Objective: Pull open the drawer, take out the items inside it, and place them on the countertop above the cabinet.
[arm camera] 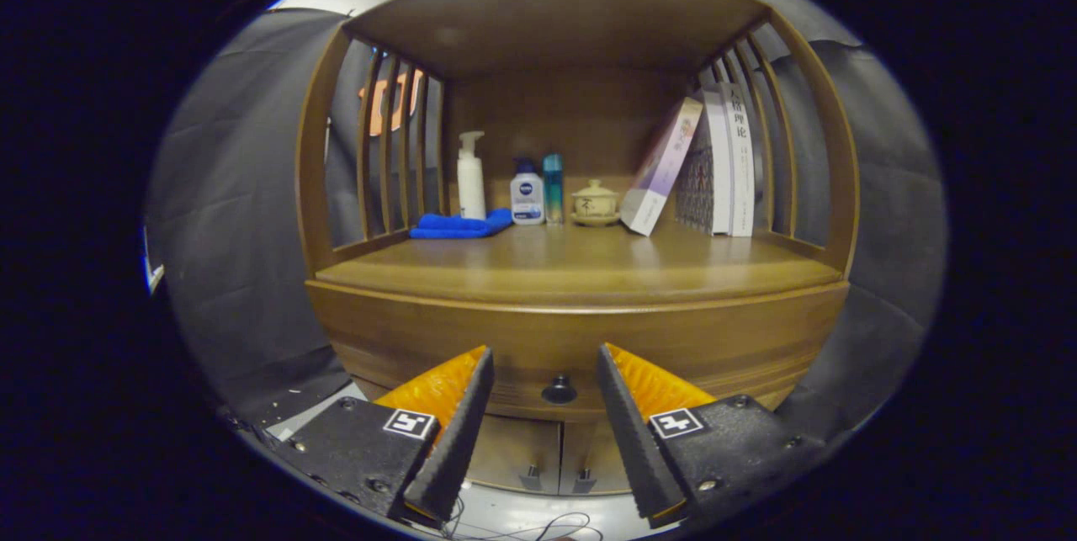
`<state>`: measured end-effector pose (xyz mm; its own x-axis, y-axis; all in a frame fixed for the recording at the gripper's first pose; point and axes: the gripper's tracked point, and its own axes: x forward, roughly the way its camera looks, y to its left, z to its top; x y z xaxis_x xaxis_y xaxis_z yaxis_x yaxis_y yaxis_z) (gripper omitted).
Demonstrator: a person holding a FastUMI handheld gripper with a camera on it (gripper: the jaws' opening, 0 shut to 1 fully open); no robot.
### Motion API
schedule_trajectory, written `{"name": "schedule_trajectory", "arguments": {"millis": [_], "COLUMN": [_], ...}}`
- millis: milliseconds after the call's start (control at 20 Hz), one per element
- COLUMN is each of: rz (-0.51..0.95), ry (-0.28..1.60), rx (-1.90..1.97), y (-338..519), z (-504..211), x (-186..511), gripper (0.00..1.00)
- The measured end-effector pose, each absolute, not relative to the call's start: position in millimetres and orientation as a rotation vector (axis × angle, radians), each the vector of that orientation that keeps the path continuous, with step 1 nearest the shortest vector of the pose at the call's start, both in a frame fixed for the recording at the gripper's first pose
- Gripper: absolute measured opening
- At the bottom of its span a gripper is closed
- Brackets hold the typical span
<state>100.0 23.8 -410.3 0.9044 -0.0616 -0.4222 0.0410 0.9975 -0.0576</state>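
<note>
Ahead of the camera stands a wooden cabinet [580, 331] with a closed drawer [522, 347] across its front; the gripper [545, 360] faces it squarely, level, its two fingers [458, 432] reaching forward and spread wide apart, holding nothing; between the fingertips, a little beyond them and untouched, sits the drawer's small dark round knob [559, 390], almost centred in the gap. Above the drawer runs the countertop [580, 267], a bare stretch of wood at the front; along its back edge stand a white pump bottle [470, 175], a small white bottle with a blue cap [527, 194], a slim teal bottle [553, 188] and a small lidded cream cup [595, 203]; a folded blue cloth [461, 225] lies at the foot of the pump bottle; to the right, one book [660, 167] leans tilted against a few upright books [728, 162]. Slatted side rails and a wooden top enclose this shelf. Below the drawer, two lower cabinet doors [555, 457] with small metal pulls show partly, their outer sides hidden behind the fingers. What lies inside the drawer cannot be seen; the hand holding the gripper is outside the picture; thin cables [538, 528] on the pale floor are cut off at the bottom.
</note>
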Motion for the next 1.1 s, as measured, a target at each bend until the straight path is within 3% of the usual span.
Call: {"name": "schedule_trajectory", "arguments": {"millis": [500, 1100], "rz": [-0.158, -0.154], "ry": [0.448, 0.478], "rx": [-0.069, -0.052], "y": [10.9, 9.1], "z": [-452.9, -453.9], "x": [122.4, 118.9], "gripper": [0.32, 0.19]}}
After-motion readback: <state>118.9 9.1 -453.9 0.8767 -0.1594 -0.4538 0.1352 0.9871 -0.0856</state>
